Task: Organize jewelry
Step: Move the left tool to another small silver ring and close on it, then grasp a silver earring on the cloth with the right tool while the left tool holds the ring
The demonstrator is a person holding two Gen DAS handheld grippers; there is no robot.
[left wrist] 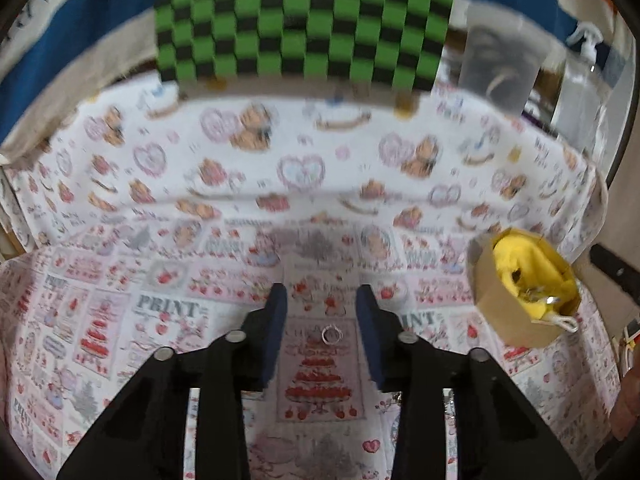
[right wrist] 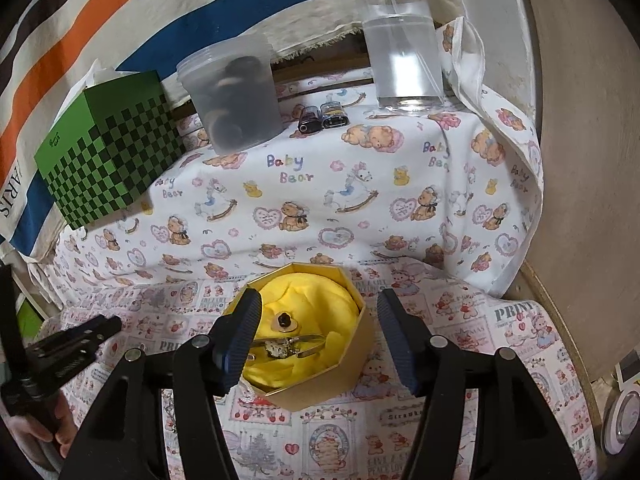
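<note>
A small silver ring (left wrist: 331, 335) lies on the printed cloth between the fingers of my open, empty left gripper (left wrist: 322, 300). A gold octagonal box (right wrist: 320, 380) with yellow lining (right wrist: 316, 308) holds a round brooch (right wrist: 283, 320) and several silver pieces (right wrist: 286, 346). My right gripper (right wrist: 318, 312) is open and empty, its fingers on either side of the box, above it. In the left wrist view the box (left wrist: 508, 312) sits to the right of the left gripper. The left gripper shows at the left edge of the right wrist view (right wrist: 76, 336).
A green checkered box (right wrist: 108, 160), a lidded plastic tub (right wrist: 236, 96), two small dark cartridges (right wrist: 324, 118) and a clear spray bottle (right wrist: 402, 40) stand at the back on the bear-print cloth (right wrist: 360, 184). A wooden wall (right wrist: 580, 160) rises at right.
</note>
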